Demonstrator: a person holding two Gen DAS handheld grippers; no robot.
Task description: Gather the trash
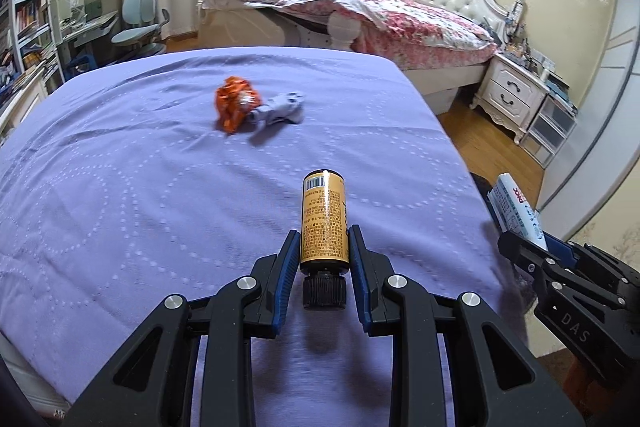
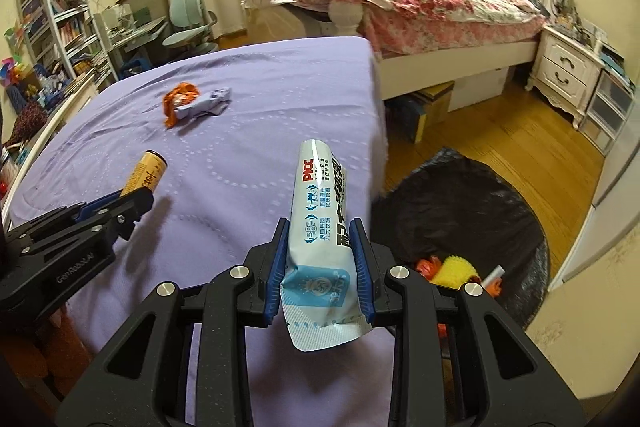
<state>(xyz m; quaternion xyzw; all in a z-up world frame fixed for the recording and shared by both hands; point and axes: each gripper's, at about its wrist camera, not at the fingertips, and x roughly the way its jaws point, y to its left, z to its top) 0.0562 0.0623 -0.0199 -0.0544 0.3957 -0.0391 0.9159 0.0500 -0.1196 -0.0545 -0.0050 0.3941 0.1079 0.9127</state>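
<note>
The purple-covered desk (image 1: pixel 120 187) filled most of both views, w/ the flowered bed (image 1: pixel 400 15) far behind it & wood floor to the right. On the floor just right of the desk's near right corner sat the black trash bag (image 2: pixel 460 211), mouth open, w/ a yellow item (image 2: pixel 456 269) and orange bits already inside.

My left gripper (image 1: pixel 324 243) was over the near part of the desk, fingers clenched on the yellow bottle (image 1: pixel 324 219). Bottle was lifted off the cloth, shadow under it, black cap toward me & base pointing far. Fingers gripped it on both sides just above the cap.

My right gripper (image 2: pixel 322 239) was at the desk's near right edge, next to the bag, fingers clamped on the white-blue wrapper (image 2: pixel 316 227). Wrapper stood out along the fingers, red print near its far end, crimped end hanging near me.

Further out, mid-desk, lay the orange crumpled wrapper (image 1: pixel 236 101) w/ the gray-purple crumpled wrapper (image 1: pixel 278 115) touching it on the right. Both well apart from my fingers.
</note>
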